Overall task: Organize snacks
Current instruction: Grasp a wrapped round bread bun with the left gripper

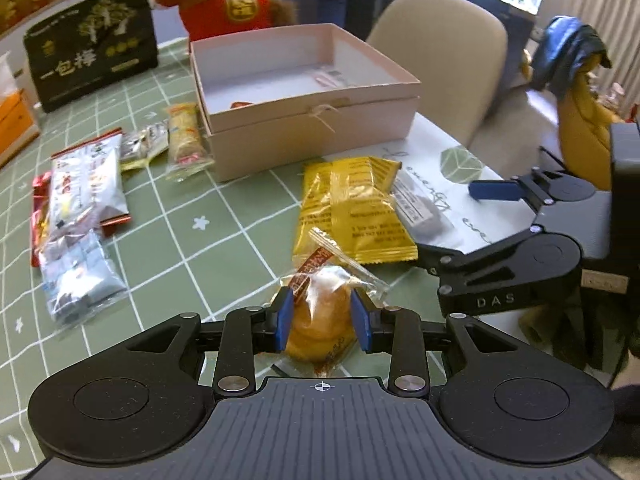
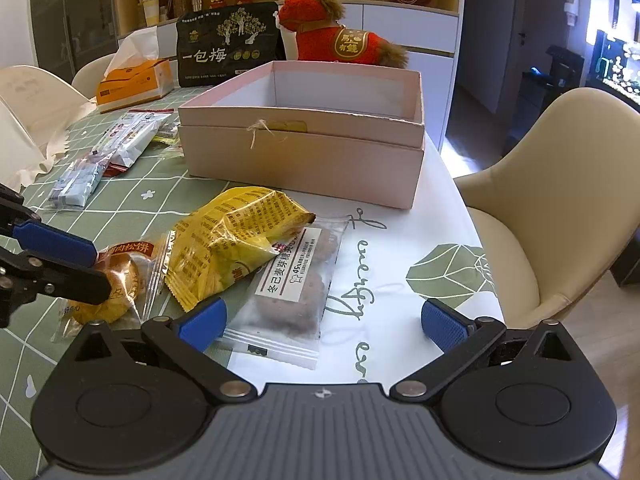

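Note:
My left gripper point(image 1: 322, 308) is shut on a round golden pastry in a clear wrapper point(image 1: 320, 334), its blue pads pressing on both sides just above the green checked tablecloth. In the right wrist view the same gripper point(image 2: 100, 270) and pastry point(image 2: 124, 276) sit at the left. Beyond lie yellow snack packets point(image 1: 352, 216) point(image 2: 232, 240) partly over a clear packet of brown cookies point(image 1: 420, 208) point(image 2: 296, 288). My right gripper point(image 2: 324, 322) point(image 1: 446, 220) stands wide open around the near end of that clear packet, without pressing it. An open pink box point(image 1: 312, 140) point(image 2: 304, 160) stands behind.
Several loose snack packets point(image 1: 84, 184) lie left of the box. A black plum bag point(image 1: 92, 64), a red plush horse point(image 1: 228, 4) and an orange tissue box point(image 2: 136, 80) stand at the back. A beige chair point(image 2: 552, 200) stands by the table's right edge.

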Demonstrator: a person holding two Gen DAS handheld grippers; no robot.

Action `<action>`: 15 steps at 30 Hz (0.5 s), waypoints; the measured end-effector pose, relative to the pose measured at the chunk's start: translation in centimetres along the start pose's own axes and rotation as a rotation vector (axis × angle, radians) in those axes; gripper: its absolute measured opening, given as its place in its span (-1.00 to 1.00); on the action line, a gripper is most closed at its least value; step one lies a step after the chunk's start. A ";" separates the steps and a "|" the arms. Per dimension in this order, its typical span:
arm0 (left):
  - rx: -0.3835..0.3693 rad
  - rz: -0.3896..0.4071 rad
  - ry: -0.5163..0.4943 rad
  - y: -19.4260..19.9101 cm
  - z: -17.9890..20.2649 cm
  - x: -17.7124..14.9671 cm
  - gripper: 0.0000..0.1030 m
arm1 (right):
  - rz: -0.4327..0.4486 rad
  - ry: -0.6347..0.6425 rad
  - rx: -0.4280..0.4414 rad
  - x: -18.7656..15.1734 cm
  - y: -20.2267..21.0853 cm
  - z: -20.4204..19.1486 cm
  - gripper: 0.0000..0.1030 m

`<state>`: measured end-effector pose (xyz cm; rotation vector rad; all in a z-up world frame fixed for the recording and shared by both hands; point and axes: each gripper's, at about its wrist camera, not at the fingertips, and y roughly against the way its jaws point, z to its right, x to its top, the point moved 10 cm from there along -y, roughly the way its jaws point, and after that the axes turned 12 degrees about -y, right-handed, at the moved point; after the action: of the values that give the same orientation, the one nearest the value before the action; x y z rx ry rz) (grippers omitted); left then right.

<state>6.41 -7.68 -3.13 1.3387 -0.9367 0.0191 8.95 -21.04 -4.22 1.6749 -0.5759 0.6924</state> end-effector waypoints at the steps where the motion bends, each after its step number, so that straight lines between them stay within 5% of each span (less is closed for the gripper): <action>1: -0.004 -0.002 -0.007 0.0 -0.1 0.0 -0.30 | 0.000 0.000 0.000 0.0 0.0 0.0 1.00; 7: -0.015 0.011 -0.021 1.4 -0.3 0.2 -0.30 | 0.000 0.000 0.000 0.0 0.0 0.0 1.00; 13: -0.021 -0.067 -0.133 0.8 0.6 -0.8 -0.30 | 0.001 -0.001 0.000 0.0 0.0 -0.1 1.00; 15: -0.019 -0.073 -0.168 0.4 1.1 -0.9 -0.16 | 0.001 -0.001 0.000 0.0 0.0 -0.1 1.00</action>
<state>4.96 -8.04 -3.41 1.3712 -1.0260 -0.1605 8.94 -20.96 -4.25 1.6750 -0.5772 0.6921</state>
